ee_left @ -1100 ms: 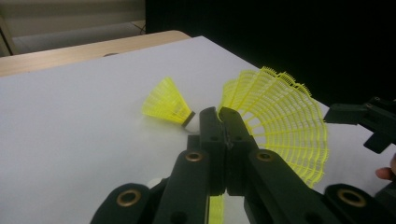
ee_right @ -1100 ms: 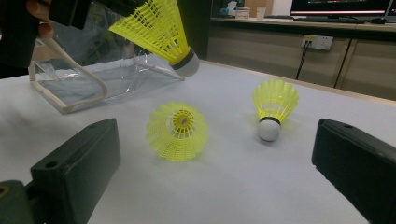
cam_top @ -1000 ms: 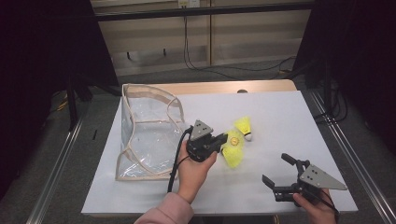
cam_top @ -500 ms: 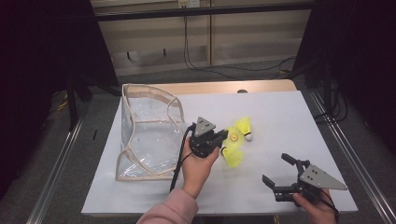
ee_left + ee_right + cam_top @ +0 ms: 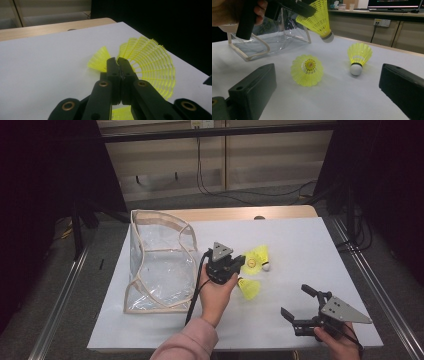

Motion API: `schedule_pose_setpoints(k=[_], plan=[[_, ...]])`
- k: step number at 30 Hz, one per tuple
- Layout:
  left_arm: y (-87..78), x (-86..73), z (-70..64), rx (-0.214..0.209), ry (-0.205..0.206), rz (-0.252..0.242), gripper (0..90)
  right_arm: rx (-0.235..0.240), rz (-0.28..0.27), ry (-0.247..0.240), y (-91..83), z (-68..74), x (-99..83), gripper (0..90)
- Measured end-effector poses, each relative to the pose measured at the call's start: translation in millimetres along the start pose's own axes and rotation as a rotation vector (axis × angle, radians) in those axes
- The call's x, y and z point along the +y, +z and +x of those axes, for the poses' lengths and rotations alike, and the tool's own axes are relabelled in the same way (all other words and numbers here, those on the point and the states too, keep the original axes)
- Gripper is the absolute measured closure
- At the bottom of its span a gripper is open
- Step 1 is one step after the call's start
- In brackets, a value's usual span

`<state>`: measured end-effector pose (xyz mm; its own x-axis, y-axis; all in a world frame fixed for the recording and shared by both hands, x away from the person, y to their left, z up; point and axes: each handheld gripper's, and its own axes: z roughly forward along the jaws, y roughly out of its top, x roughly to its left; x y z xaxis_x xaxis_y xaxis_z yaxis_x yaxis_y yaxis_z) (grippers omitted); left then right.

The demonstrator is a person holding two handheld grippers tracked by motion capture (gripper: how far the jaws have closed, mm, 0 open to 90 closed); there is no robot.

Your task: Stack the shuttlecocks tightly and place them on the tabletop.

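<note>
So the left gripper (image 5: 239, 265) has its jaws pinched tight on the skirt rim of a yellow shuttlecock (image 5: 318, 16), and it's lifted clear of the white table (image 5: 300, 245). From the right gripper view it hangs tilted, its grey-banded cork tip pointing down and to the right. Two more yellow shuttlecocks are on the table below it: one lying on its side (image 5: 307, 70) with the open skirt facing the right gripper's camera, the other (image 5: 359, 58) resting on its white cork, skirt up. They're near each other but not touching.

A clear plastic bag with beige trim (image 5: 157, 265) stands open just to the left of the left gripper.

The right gripper (image 5: 299, 302) sits near the table's front right corner, jaws wide apart, holding nothing.

No readable writing or branding on any of it.
</note>
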<state>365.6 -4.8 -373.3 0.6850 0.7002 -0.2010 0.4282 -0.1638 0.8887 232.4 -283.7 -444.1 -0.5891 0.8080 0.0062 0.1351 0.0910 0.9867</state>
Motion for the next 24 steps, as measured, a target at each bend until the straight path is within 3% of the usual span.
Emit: schedule_pose_setpoints(k=[4,21,24], plan=[[4.1,-0.8,1.3,0.014,-0.021,-0.004,88.9,-0.001,0.005,-0.006,-0.7,-0.9,-0.3,1.1],[22.9,-4.4,4.6,0.048,-0.044,0.01,88.7,0.002,-0.001,0.001,-0.9,-0.6,0.0,1.1],[26.1,-4.7,6.4,0.065,-0.032,0.015,88.7,0.004,0.0,-0.006,-1.0,-0.8,-0.1,1.0]])
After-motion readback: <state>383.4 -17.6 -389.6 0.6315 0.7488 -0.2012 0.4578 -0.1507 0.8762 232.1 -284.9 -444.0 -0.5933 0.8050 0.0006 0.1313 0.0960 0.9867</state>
